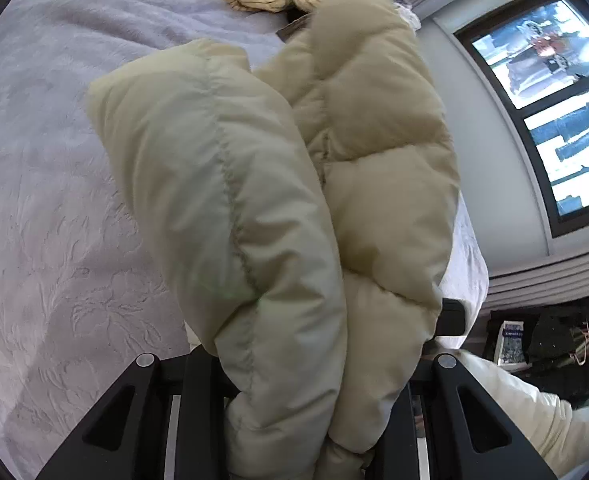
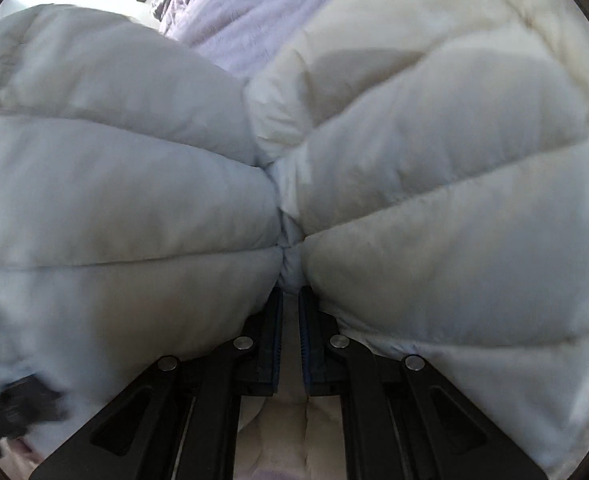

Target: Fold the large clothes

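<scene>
Left gripper point(image 1: 326, 432) is clamped on a thick fold of the beige puffer jacket point(image 1: 358, 168) — it hangs bunched above the lilac bed point(image 1: 54, 160). Right gripper point(image 2: 291, 296) pinches the jacket's pale quilted fabric, jaws nearly together — padding billows either side.

Daylight is admitted from the window point(image 1: 550, 92), which is blown out, the jacket point(image 2: 434, 184) is smeared by motion blur, and both views are bent and vignetted at fisheye edges.
</scene>
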